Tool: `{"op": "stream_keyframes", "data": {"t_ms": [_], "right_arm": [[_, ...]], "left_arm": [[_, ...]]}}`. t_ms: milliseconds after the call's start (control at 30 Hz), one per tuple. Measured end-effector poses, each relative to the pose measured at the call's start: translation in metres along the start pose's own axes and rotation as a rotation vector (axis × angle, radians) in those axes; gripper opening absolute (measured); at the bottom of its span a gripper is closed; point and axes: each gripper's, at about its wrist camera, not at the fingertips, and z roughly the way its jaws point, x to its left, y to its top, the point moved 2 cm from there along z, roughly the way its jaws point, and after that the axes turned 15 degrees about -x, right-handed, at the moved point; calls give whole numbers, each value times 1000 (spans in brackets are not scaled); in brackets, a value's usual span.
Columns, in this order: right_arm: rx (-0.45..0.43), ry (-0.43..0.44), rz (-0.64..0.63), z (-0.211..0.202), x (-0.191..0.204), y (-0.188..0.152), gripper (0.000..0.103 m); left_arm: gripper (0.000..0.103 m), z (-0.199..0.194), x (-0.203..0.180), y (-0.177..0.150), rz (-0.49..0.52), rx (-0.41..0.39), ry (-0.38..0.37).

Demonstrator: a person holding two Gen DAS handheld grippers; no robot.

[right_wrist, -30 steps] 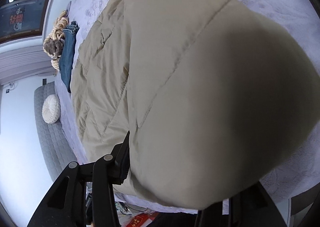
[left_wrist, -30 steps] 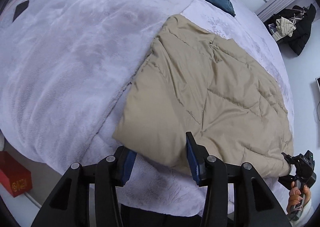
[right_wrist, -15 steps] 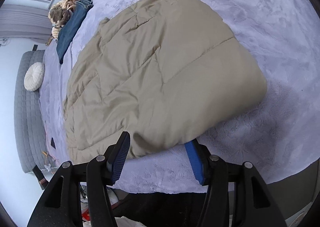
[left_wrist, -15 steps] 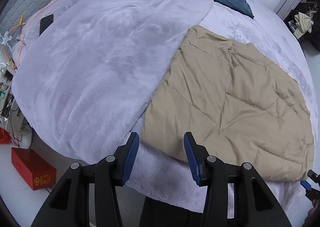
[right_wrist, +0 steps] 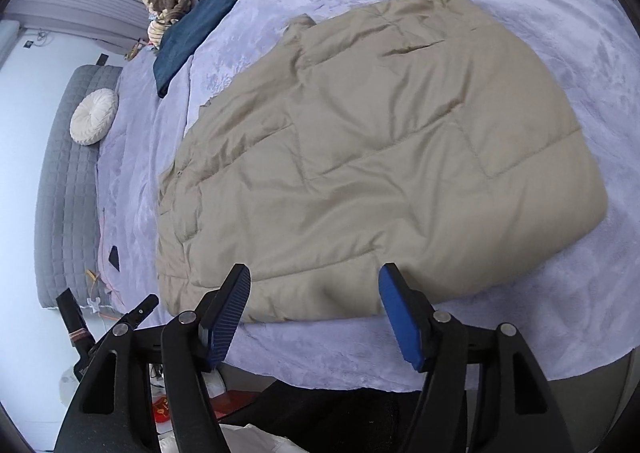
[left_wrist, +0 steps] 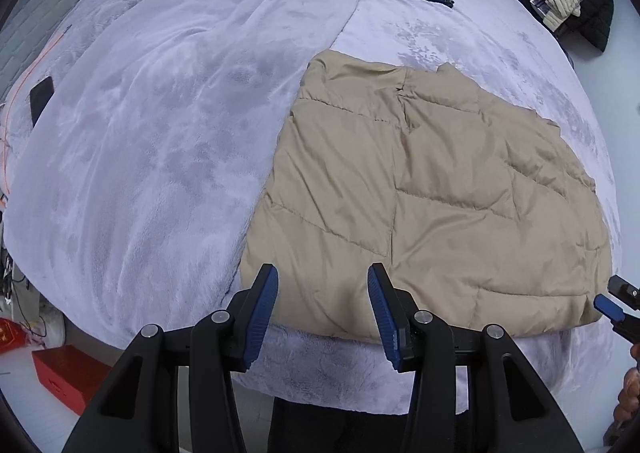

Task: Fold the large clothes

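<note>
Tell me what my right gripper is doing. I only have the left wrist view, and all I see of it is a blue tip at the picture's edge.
Observer: The right gripper is open with nothing between its pads. Its jaws have just been opening, and it points at the near edge of the tan jacket.
Operator: Is the jacket's right corner hanging over the edge?
Observer: No. That corner is a rounded fold lying wholly on the purple blanket, and bare blanket shows beyond it.
</note>
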Motion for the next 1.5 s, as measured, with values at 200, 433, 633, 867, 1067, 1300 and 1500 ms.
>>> {"op": "stream_keyframes", "data": {"t_ms": [200, 433, 633, 867, 1067, 1300, 1500], "right_arm": [[5, -16, -35, 22, 38, -2, 74], [16, -53, -16, 37, 51, -5, 82], [17, -108, -31, 48, 61, -10, 83], [30, -125, -44, 64, 76, -18, 84], [7, -126, -83, 76, 92, -21, 85], [10, -236, -179, 92, 103, -21, 85], [7, -210, -171, 101, 111, -18, 85]], "left_arm": [[99, 7, 9, 19, 56, -14, -23], [99, 28, 14, 29, 88, 25, -35], [99, 46, 15, 31, 98, 56, -57], [99, 64, 21, 33, 109, 88, -88], [99, 85, 36, 35, 73, 127, -106], [99, 96, 42, 36, 36, 148, -201], [99, 105, 42, 40, 20, 159, -277]]}}
